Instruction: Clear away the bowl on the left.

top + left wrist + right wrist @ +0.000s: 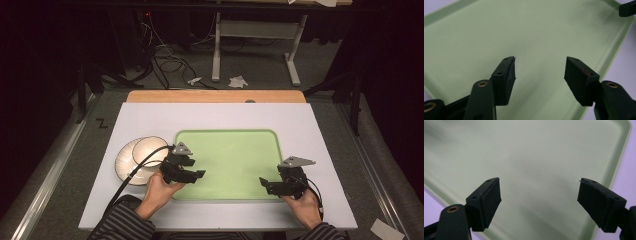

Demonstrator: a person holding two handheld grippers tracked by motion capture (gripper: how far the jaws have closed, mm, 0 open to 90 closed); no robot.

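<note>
Green plastic, flat and shallow-rimmed, makes up the one rectangular tray (235, 145) lying in the middle of the white table top (220, 116), and both grippers hang over its near corners. At the tray's near left corner is the left gripper (199, 174), held in the person's left hand (159, 192); its jaws point inward across the tray. In the left gripper view the left gripper (539, 71) stands with its two black jaws well apart, nothing between them, bare tray (499, 30) floor showing through the gap. At the tray's near right corner is the right gripper (264, 183), held in the right hand (305, 205), with its jaws pointing inward toward the left one. In the right gripper view the right gripper (539, 193) also has its jaws spread wide with nothing between them, the tray (536, 150) beneath them and its rim running along the right side.

Just left of the tray, touching or nearly touching its rim, lie two round pale ceramic dishes: a larger plate (125, 170) and a smaller dark-rimmed saucer (147, 149) overlapping its far edge. The left gripper's black cable (137, 167) crosses over them.

Counted: one tray, two dishes, two grippers.
</note>
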